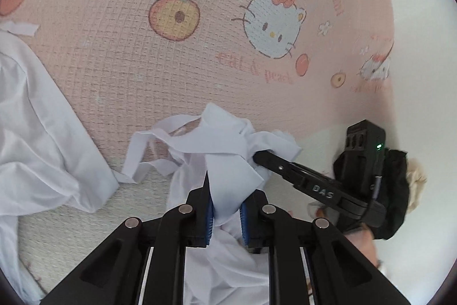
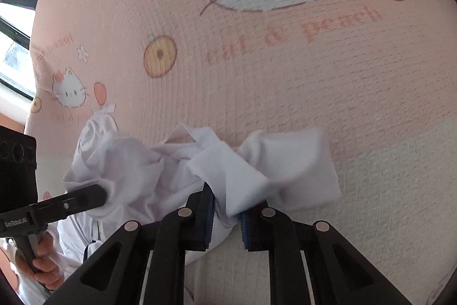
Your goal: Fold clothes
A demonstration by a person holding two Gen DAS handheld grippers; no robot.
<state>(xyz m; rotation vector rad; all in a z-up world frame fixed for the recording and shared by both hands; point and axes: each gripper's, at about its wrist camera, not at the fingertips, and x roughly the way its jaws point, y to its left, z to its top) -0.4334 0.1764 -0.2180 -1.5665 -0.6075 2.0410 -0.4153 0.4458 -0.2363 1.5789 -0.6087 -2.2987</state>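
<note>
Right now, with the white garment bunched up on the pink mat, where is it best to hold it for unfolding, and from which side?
Probably by a free edge, not the crumpled middle. The white garment is already pinched in both: the left hand-held gripper and the right hand-held gripper are each shut on a fold of it. The loose strip lies flat on the pink mat, so coming from above onto that edge looks easiest.

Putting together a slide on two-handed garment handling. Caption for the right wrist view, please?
Right gripper and left gripper both clamp a bunched white garment above the pink cartoon-cat sheet.
</note>
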